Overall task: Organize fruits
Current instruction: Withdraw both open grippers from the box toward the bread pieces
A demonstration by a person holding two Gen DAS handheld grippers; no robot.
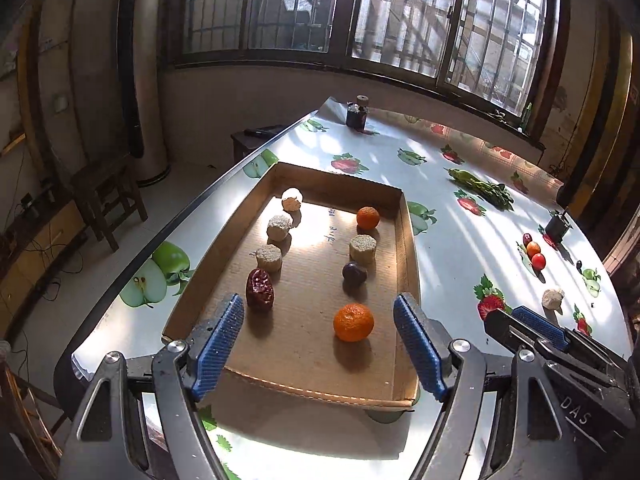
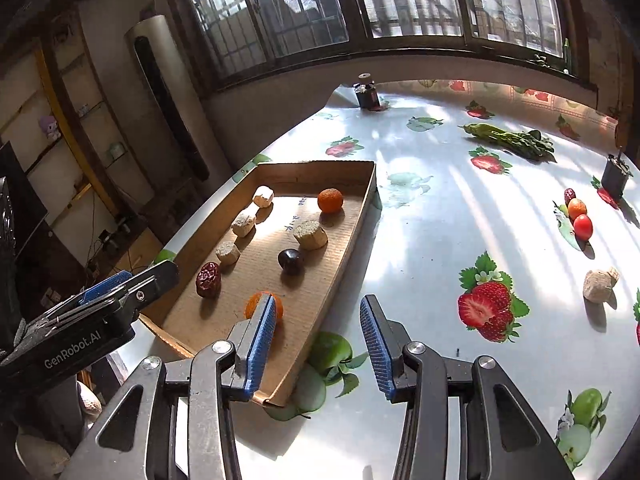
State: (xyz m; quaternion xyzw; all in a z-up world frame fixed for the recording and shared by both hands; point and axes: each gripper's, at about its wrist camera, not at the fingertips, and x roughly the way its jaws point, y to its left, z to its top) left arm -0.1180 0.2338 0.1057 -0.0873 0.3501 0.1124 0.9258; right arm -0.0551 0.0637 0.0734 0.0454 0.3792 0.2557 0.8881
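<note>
A shallow cardboard tray [image 1: 409, 240] [image 2: 348, 236] lies on the table. In it are a near orange [image 1: 353, 322] [image 2: 253, 305], a far orange [image 1: 367, 218] [image 2: 330, 200], a dark plum [image 1: 354, 272] [image 2: 290, 261], a red date [image 1: 260, 289] [image 2: 208, 279] and several beige chunks [image 1: 273, 257]. Out on the table lie a red date, a small orange and a red fruit in a row [image 1: 533, 250] [image 2: 578, 212], and a beige chunk [image 1: 553, 298] [image 2: 599, 283]. My left gripper [image 1: 319, 344] is open and empty above the tray's near end. My right gripper [image 2: 318, 348] is open and empty over the tray's near right corner.
The tablecloth [image 2: 440, 216] is printed with strawberries and apples. A bunch of green vegetables [image 2: 510, 138] lies at the back. A dark jar [image 2: 368, 94] and a small dark holder [image 2: 616, 176] stand on the table. The table's left edge [image 1: 160, 240] drops to the floor.
</note>
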